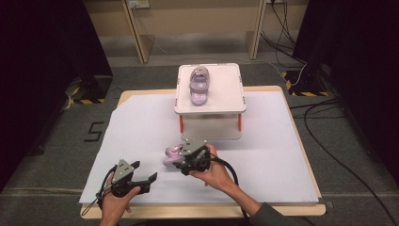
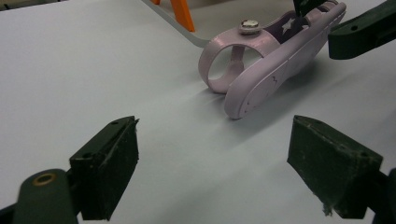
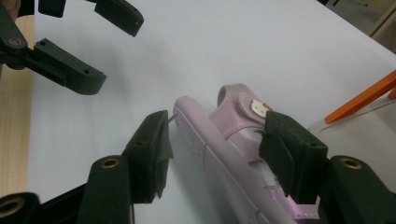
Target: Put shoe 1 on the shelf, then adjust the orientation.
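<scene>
A pink sandal [image 1: 170,154] lies tipped on its side on the white sheet, its sole [image 2: 275,70] turned outward and its toe end on the sheet. My right gripper [image 1: 180,160] reaches around its heel end. In the right gripper view the sandal [image 3: 219,135] sits between the jaws of the right gripper [image 3: 215,149]. A sliver of sheet shows between the left pad [image 3: 152,154] and the sole, and the other pad [image 3: 285,158] stands over the strap side. My left gripper [image 1: 146,172] rests near the front left, open and empty [image 2: 212,158], pointing at the sandal.
A white platform [image 1: 226,94] on orange legs [image 2: 182,14] stands at the table's far middle, with a matching sandal [image 1: 199,85] upright on top. The white sheet [image 1: 263,155] covers most of the table. Cables lie on the floor to the right.
</scene>
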A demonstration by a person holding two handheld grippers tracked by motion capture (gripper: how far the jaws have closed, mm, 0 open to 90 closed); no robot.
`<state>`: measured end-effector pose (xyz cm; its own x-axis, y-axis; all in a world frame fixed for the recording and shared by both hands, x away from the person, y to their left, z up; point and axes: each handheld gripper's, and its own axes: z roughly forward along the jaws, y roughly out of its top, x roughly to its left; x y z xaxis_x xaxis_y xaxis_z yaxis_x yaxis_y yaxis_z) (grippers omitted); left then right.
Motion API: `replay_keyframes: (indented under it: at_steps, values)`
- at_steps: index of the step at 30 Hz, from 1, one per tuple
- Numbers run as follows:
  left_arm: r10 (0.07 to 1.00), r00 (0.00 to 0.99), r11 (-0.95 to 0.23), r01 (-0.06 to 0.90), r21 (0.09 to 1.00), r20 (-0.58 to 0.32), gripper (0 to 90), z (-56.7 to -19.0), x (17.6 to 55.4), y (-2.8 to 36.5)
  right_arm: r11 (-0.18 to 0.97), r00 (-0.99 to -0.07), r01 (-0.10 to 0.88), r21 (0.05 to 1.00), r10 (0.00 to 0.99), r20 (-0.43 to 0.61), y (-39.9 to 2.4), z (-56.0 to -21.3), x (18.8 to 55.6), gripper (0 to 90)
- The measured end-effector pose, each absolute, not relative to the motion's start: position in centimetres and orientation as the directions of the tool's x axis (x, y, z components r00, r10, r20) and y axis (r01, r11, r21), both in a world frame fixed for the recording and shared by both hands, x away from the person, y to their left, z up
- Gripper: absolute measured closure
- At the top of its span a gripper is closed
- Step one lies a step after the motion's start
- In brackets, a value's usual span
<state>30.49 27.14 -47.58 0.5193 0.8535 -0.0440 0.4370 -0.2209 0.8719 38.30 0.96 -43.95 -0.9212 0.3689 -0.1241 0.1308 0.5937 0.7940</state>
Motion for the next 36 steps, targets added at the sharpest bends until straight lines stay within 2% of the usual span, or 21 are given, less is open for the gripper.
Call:
replay_keyframes:
  at_steps: [10,23,36]
  values:
    - [0.858,0.511,-0.216,0.444,0.869,-0.048,15.7,-47.8,30.6,27.4,0.599,-0.927,0.152,0.786,0.363,-0.098,1.2,-44.5,38.0,42.5]
    - [0.867,0.495,-0.204,0.451,0.869,-0.053,15.7,-47.9,30.7,28.0,0.62,-0.931,0.134,0.773,0.346,-0.117,1.6,-45.0,37.7,42.8]
    - [0.859,0.51,-0.22,0.445,0.868,-0.044,15.8,-47.7,30.9,27.5,0.652,-0.935,0.154,0.743,0.339,-0.104,0.3,-45.7,36.6,43.7]
